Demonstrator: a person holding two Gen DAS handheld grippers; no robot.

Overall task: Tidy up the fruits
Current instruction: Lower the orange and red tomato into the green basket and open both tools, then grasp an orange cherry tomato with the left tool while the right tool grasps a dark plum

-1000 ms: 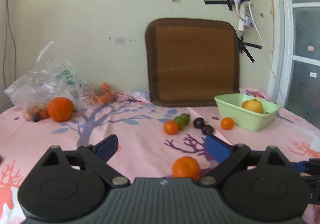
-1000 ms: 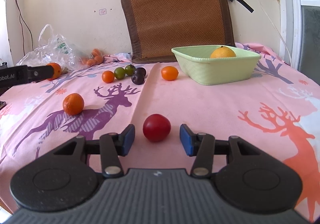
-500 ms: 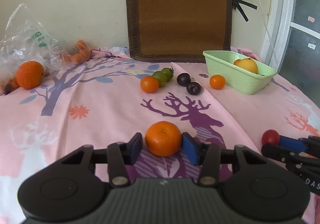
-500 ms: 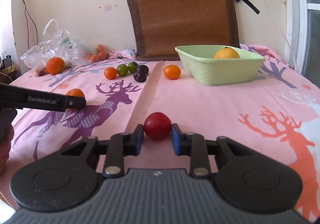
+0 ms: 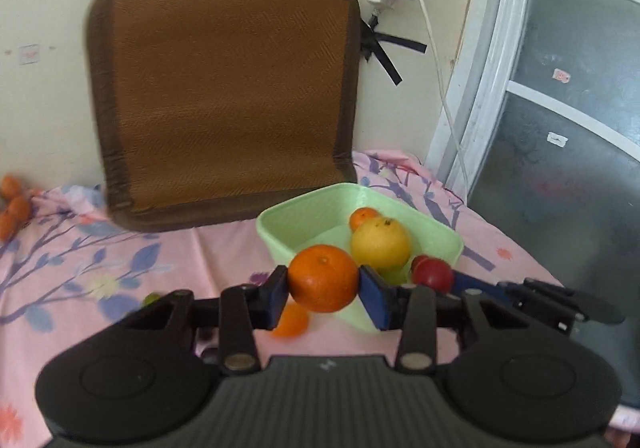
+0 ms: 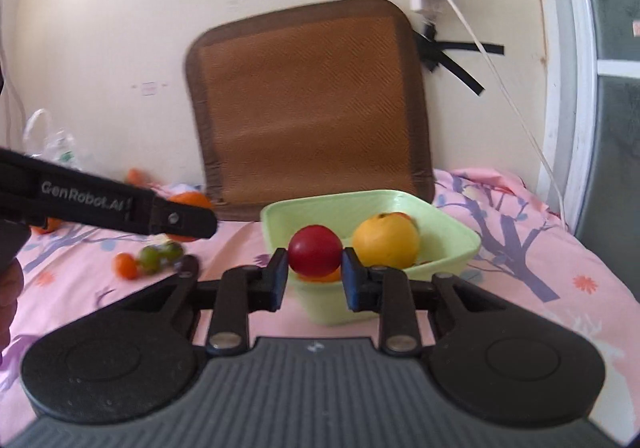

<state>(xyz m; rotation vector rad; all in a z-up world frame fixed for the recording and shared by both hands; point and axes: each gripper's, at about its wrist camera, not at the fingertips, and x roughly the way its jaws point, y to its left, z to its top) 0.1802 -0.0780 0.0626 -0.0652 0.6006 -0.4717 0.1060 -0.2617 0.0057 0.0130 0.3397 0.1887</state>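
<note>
Orange (image 5: 323, 278) clamped in left gripper (image 5: 324, 290), red fruit (image 6: 315, 256) clamped in right gripper (image 6: 314, 276), both before green basin (image 6: 460, 248) holding yellow fruit (image 6: 386, 242).

Small fruits (image 6: 148, 260) left of the bowl (image 6: 452, 232) blur; the orange (image 6: 188, 201) hides behind the left gripper's arm.

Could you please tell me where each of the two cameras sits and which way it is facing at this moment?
Left wrist: on the left gripper, looking along its fingers at the green bowl; its jaws clamp an orange; the right gripper enters from the right.
Right wrist: on the right gripper, facing the same bowl; its jaws clamp a red fruit; the left gripper's finger and part of a hand show at left.
Shared: bowl, yellow fruit, brown mat.
</note>
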